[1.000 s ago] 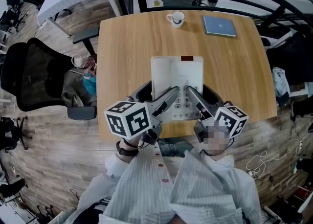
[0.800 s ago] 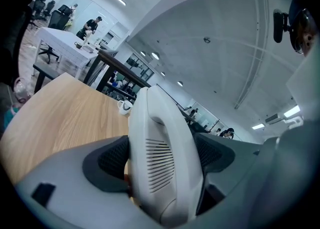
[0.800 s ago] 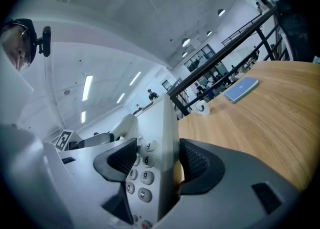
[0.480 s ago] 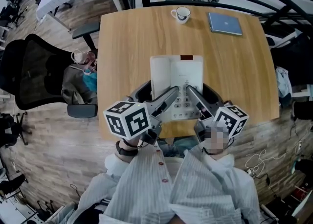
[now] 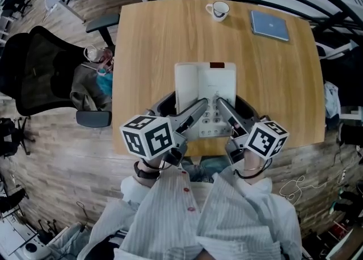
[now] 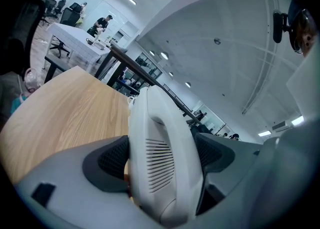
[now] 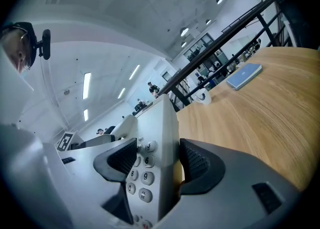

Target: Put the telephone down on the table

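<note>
In the head view a white desk telephone (image 5: 205,87) sits over the near middle of the wooden table (image 5: 146,54), with both grippers at its near edge. My left gripper (image 5: 182,107) is shut on the handset side. The left gripper view shows the white handset (image 6: 165,158), with its slotted earpiece, pinched between the dark pads. My right gripper (image 5: 235,108) is shut on the keypad side, and the right gripper view shows the number keys (image 7: 142,165) between its pads. I cannot tell whether the telephone rests on the table or hangs just above it.
A white mug (image 5: 219,9) and a blue book (image 5: 270,25) lie at the table's far edge. A black office chair (image 5: 39,71) and a bag with bottles (image 5: 96,80) stand on the floor to the left. Dark railings run behind the table.
The table, mug and book have slid up and to the right in the head view. Both grippers and the telephone keep the same place in the view and the same hold.
</note>
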